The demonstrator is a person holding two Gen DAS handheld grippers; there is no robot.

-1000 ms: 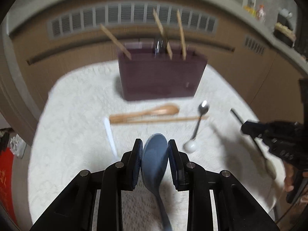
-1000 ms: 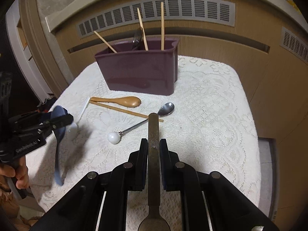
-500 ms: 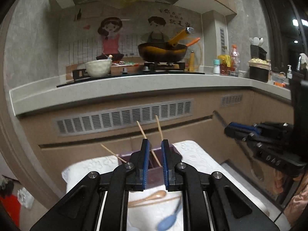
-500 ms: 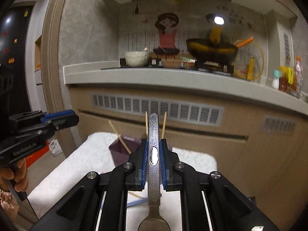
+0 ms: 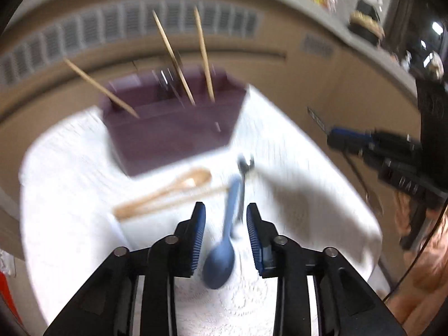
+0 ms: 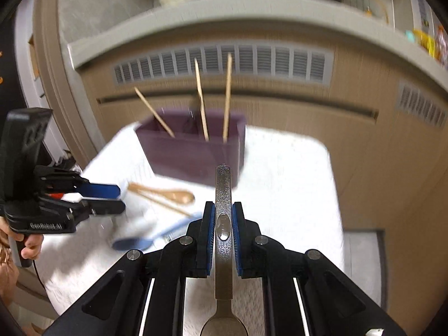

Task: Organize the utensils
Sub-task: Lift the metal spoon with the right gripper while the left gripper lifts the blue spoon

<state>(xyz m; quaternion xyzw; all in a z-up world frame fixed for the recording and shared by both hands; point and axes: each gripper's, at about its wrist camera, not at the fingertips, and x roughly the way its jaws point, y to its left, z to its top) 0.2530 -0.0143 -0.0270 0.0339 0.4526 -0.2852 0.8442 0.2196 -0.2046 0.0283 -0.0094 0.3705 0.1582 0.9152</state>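
Observation:
A blue spoon (image 5: 221, 254) lies loose on the white lace cloth (image 5: 64, 196), bowl toward me. My left gripper (image 5: 226, 210) hovers above it with its jaws opening, and the pads do not touch it. From the right wrist view the left gripper (image 6: 112, 197) hangs over the cloth's left side and the blue spoon (image 6: 140, 242) lies below it. My right gripper (image 6: 223, 212) is shut on the handle of a metal spoon (image 6: 223, 184), held in the air short of the purple utensil holder (image 6: 193, 154). Three wooden chopsticks (image 5: 173, 56) stand in the holder (image 5: 170, 137).
A wooden spoon (image 5: 179, 184) and a loose chopstick (image 5: 179, 201) lie in front of the holder, with a steel spoon (image 5: 244, 168) to their right. A white utensil (image 5: 117, 224) lies at the left. Beige cabinets with vents (image 6: 224, 61) stand close behind the small table.
The blue spoon has left my left gripper's jaws and now lies on the cloth. Both views swung up toward the counter and back down. My right gripper kept its grip on the metal spoon.

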